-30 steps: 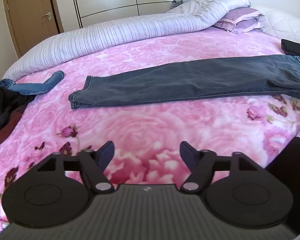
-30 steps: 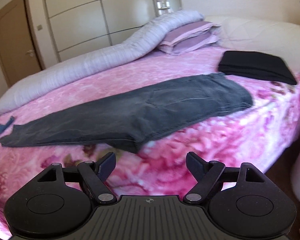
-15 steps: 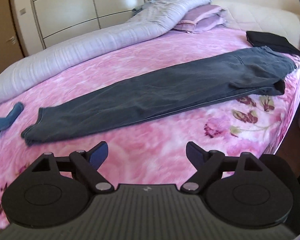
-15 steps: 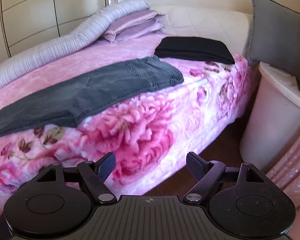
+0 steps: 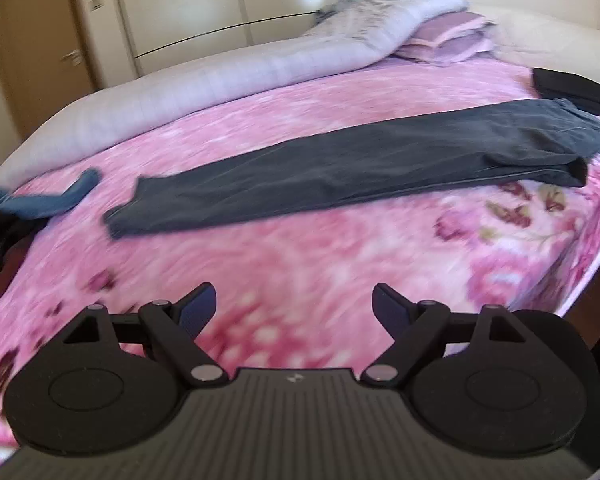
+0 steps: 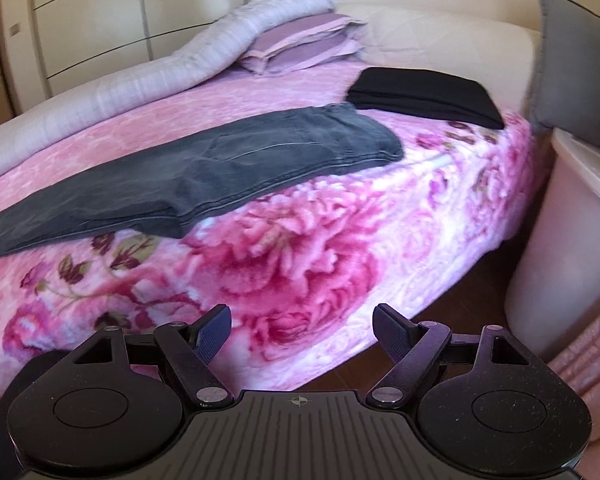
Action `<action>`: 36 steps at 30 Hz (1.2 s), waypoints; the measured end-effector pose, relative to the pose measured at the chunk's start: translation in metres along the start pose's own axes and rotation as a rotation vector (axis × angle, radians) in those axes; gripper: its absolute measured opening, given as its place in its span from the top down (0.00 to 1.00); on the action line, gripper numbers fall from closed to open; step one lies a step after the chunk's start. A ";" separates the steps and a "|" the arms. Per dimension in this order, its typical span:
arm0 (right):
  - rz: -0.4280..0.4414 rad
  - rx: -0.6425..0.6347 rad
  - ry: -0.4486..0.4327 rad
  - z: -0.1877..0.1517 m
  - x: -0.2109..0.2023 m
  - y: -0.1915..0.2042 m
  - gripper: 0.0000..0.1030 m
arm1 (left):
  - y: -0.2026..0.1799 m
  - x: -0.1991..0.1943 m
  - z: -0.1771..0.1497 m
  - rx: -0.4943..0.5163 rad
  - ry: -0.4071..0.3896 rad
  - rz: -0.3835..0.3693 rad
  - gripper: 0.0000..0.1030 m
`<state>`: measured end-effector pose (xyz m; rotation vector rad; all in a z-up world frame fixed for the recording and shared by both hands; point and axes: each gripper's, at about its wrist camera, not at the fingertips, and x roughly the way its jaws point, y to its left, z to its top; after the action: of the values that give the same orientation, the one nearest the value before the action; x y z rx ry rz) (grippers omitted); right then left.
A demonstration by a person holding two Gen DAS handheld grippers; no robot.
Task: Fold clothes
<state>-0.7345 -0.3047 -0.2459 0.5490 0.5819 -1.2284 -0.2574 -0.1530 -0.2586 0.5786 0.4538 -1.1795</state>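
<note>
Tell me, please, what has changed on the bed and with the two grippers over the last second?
Only the views swung: the right gripper turned toward the waist end of the dark jeans and the bedside, and the left gripper panned right, then partly back, its jaws a little wider. Nothing was gripped or released. The jeans, folded black garment and blue denim piece lie as before; both grippers remain open and empty.

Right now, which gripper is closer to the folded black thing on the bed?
Probably the right. The right gripper hangs open off the bed's edge, the folded black garment ahead near that end. The left gripper, also open, is over the blanket nearer the jeans' middle, the garment far off to its right.
</note>
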 end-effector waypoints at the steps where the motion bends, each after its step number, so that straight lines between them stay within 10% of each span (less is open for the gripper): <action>1: 0.009 -0.006 0.002 0.001 0.002 0.003 0.21 | 0.006 -0.005 -0.004 -0.011 0.004 0.016 0.20; 8: 0.140 -0.155 -0.108 0.018 0.010 0.077 0.21 | 0.062 -0.031 -0.032 -0.108 0.021 0.135 0.19; 17: 0.504 -0.767 -0.334 0.020 0.038 0.315 0.23 | 0.143 -0.019 -0.034 -0.137 -0.033 0.185 0.19; 23: 0.651 -1.103 -0.363 0.001 0.087 0.468 0.55 | 0.173 0.008 -0.025 -0.122 -0.036 0.226 0.19; 36: 0.508 -1.468 -0.427 -0.053 0.210 0.675 0.63 | 0.224 0.018 -0.051 -0.205 0.026 0.335 0.19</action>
<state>-0.0402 -0.2506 -0.3766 -0.7593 0.7425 -0.1945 -0.0418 -0.0736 -0.2681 0.4716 0.4728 -0.7957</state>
